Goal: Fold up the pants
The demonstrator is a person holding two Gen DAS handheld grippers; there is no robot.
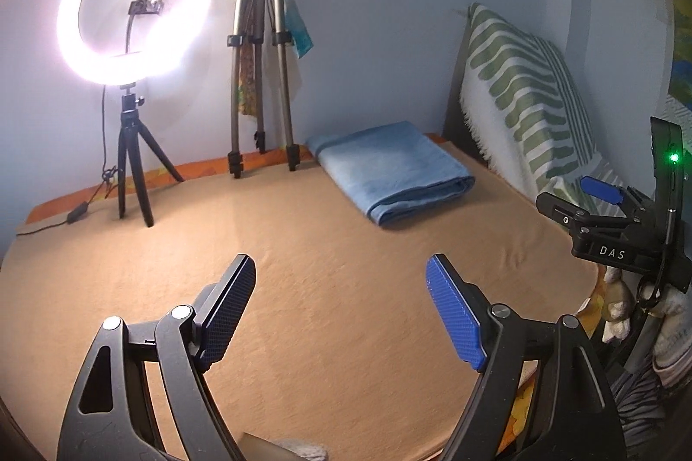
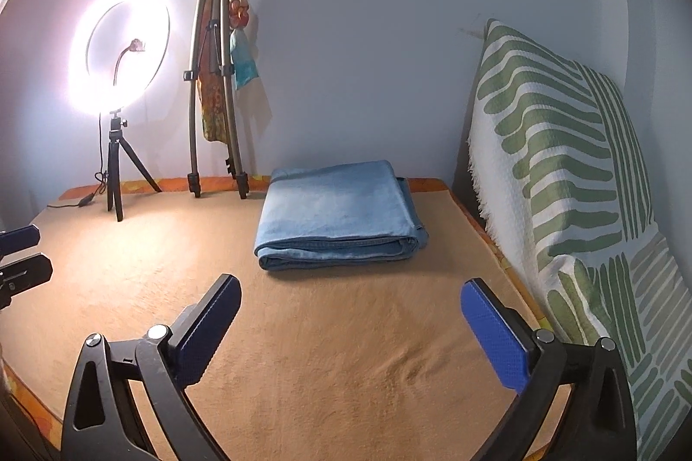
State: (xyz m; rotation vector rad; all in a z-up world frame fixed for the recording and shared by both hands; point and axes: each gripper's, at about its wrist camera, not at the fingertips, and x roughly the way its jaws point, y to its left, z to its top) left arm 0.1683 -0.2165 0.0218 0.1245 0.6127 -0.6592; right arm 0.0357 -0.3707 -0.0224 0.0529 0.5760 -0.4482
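Observation:
Light blue pants (image 1: 395, 171) lie folded into a compact rectangle on the tan blanket (image 1: 324, 288), at the far right near the wall. They also show in the right wrist view (image 2: 339, 216), straight ahead of my right gripper. My left gripper (image 1: 341, 288) is open and empty, held above the blanket short of the pants. My right gripper (image 2: 350, 314) is open and empty, just in front of the pants. The right gripper also shows at the right edge of the left wrist view (image 1: 605, 201). The left gripper's fingers (image 2: 19, 236) show at the left edge of the right wrist view.
A lit ring light (image 1: 129, 7) on a small tripod (image 1: 132, 158) stands at the back left, its cable (image 1: 65, 219) on the blanket. A tall folded tripod (image 1: 259, 50) leans on the wall. A green-and-white patterned cushion (image 2: 562, 180) stands along the right side.

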